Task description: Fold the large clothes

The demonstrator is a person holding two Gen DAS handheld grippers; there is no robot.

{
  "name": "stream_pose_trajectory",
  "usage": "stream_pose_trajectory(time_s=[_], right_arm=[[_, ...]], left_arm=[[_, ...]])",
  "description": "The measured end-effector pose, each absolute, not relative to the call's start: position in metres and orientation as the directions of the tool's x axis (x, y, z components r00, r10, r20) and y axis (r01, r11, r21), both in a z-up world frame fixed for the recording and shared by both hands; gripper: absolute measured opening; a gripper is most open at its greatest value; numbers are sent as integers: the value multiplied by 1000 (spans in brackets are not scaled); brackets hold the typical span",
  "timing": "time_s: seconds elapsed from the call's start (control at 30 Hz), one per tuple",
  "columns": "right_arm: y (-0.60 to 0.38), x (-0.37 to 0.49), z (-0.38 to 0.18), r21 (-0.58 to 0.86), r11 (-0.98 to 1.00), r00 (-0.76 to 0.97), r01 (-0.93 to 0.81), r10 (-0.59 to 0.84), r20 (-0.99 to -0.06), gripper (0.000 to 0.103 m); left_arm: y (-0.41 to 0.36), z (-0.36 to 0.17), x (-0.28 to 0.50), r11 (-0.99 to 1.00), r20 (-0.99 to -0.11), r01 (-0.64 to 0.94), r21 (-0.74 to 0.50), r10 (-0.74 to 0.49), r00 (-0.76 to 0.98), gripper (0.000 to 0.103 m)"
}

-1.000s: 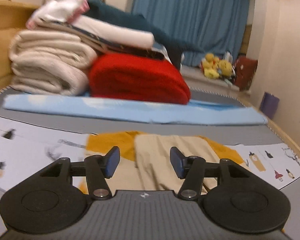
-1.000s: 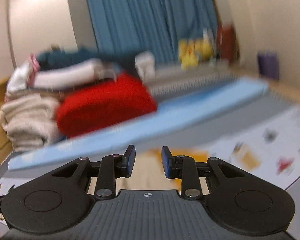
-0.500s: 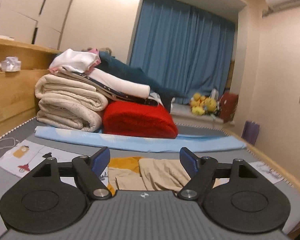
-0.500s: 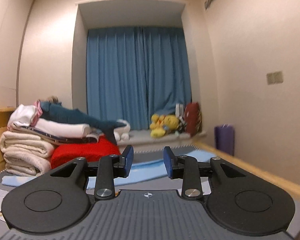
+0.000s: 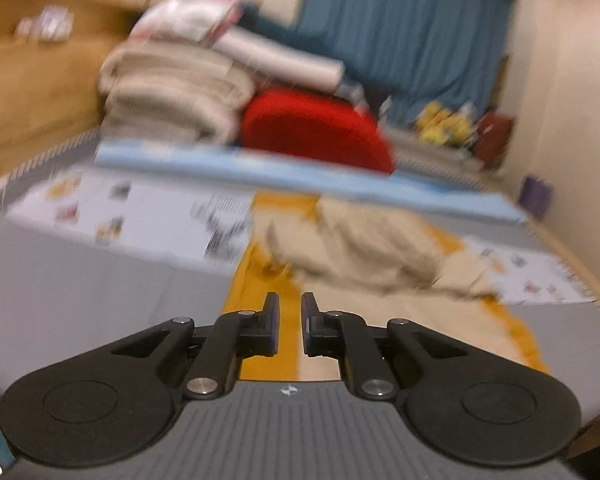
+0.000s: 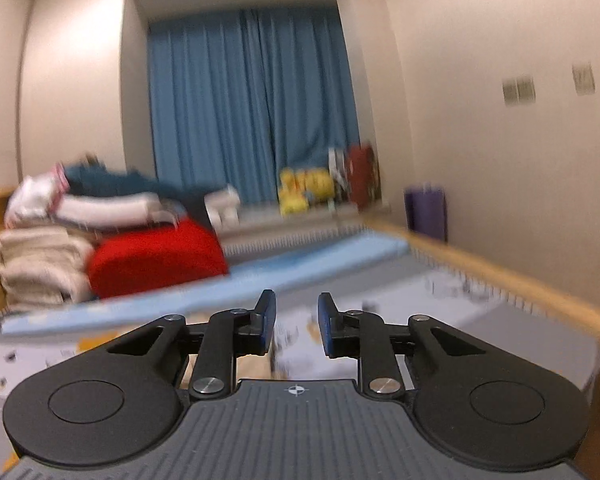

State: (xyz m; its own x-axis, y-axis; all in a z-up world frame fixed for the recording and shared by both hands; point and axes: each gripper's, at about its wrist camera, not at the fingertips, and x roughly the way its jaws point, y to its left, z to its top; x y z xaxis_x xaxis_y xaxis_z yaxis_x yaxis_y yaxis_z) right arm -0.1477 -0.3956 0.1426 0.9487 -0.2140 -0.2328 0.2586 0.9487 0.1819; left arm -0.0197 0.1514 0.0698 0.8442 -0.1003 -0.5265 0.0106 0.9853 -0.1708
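Garment position governs our approach: the beige garment (image 5: 364,248) lies crumpled on the mustard cloth (image 5: 260,292) ahead and right of the left tool (image 5: 290,322), whose jaws are closing on nothing; the right tool (image 6: 296,322), also closing empty, points past it.

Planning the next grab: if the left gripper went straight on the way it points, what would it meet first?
Probably the mustard-yellow cloth just ahead of the left gripper, whose empty jaws are closing; the rumpled beige garment lies beyond. Blur leaves depth unsure.
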Motion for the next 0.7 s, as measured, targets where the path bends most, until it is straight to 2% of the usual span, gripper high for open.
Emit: stream_pose_trajectory(time_s=[0.13, 0.23, 0.43, 0.53, 0.6, 0.7], right_arm=[[-398, -106, 85, 176, 946, 912, 271, -194, -361, 22], [-399, -86, 47, 179, 947, 888, 267, -170, -428, 22], [-401, -42, -6, 249, 925, 769, 288, -68, -636, 23], [-397, -30, -27, 217, 931, 704, 293, -56, -708, 24], [-396, -22, -41, 207, 928, 662, 310, -55, -748, 24], [-398, -17, -57, 204, 920, 605, 335, -44, -795, 30]], left_arm=[[164, 30, 6, 984, -651, -63, -166, -62, 756, 12], [171, 15, 10, 980, -680, -99, -172, -46, 731, 12], [187, -17, 27, 968, -770, -176, -181, -28, 637, 16], [196, -34, 33, 956, -822, -237, -171, -6, 569, 25], [200, -44, 36, 951, -850, -265, -159, 4, 527, 39], [204, -52, 38, 951, -870, -273, -144, 10, 492, 44]])
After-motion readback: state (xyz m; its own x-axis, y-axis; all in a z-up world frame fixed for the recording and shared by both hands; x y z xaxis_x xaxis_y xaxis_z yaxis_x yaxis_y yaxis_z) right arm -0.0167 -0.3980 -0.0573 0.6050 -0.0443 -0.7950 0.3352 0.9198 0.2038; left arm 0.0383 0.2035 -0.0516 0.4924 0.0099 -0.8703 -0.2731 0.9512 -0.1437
